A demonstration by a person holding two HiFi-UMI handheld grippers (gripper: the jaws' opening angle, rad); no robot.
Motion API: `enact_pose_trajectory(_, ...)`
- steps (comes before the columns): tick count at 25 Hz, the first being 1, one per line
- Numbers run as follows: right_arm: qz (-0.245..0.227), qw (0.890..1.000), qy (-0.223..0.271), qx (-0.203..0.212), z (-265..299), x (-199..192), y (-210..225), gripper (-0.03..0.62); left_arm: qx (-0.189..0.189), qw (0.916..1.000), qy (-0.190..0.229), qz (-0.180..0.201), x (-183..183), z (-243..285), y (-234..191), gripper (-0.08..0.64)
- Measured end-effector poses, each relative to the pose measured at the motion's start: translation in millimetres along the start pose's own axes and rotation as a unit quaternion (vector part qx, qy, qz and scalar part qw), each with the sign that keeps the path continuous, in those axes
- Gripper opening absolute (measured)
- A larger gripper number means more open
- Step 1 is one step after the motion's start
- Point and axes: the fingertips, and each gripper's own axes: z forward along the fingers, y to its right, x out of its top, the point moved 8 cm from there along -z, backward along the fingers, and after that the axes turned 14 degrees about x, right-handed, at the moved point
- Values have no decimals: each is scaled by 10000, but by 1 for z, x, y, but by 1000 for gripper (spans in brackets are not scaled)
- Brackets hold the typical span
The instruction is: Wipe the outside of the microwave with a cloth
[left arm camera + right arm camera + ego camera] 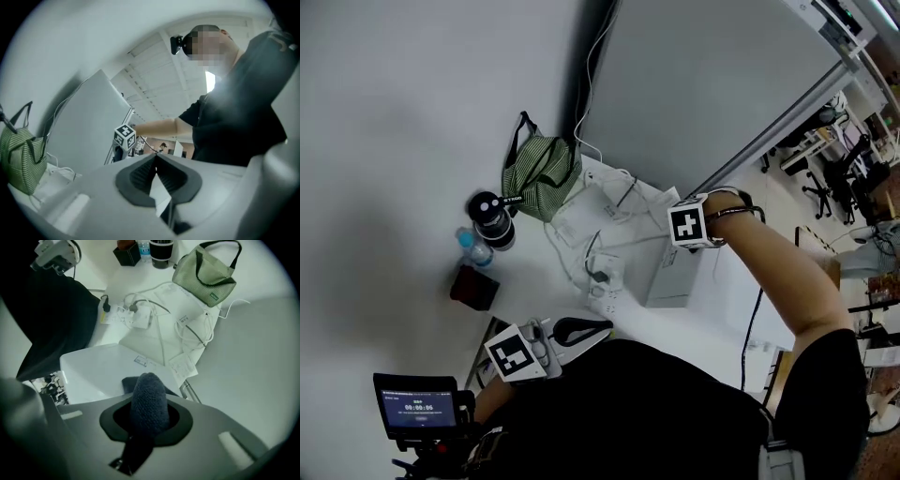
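Right claw point(149, 391) was clamped on the dark cloth point(150, 408), bunched over the white microwave point(93, 373) top, I judged so it could be pressed flat to wipe. My left claw point(156, 160), jaws together and empty, hung near my body, out of the way.

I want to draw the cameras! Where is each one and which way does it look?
Head view: on the person's head, looking steeply down at the microwave; both arms and the left gripper show.
Left gripper view: on the left gripper, looking upward along its closed jaws; the person's torso and outstretched arm show.
Right gripper view: on the right gripper, looking down at the microwave's top along jaws holding a dark cloth.
Shared: all three show the green bag.
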Motion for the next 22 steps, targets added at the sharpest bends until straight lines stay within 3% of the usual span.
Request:
enact_pose_trajectory(4, 194, 9982, -510, 241, 53, 40, 19, 52, 102, 9998, -91, -133, -10, -11, -2, 3)
enact_pose_trajectory(10, 126, 9943, -949, 476, 155, 103, 58, 49, 820, 9944, -339, -567, -49, -55, -8, 3)
enact_pose_trajectory(13, 41, 9926, -1091, 536, 170, 113, 56, 49, 1128, 9905, -383, -693, -55, -71, 2, 3)
enact_pose_trajectory(16, 21, 9947, -843, 593, 141, 102, 45, 52, 1052, 9920, -310, -630, -51, -70, 0, 3)
enact_pose_trajectory(20, -98, 9986, 295, 427, 44, 68, 7, 54, 545, 9978, -136, -359, -43, -47, -15, 3)
enact_pose_trajectory(22, -243, 9978, 517, 327, 3, 44, -29, 54, 261, 9994, -69, -209, -32, -34, -10, 3)
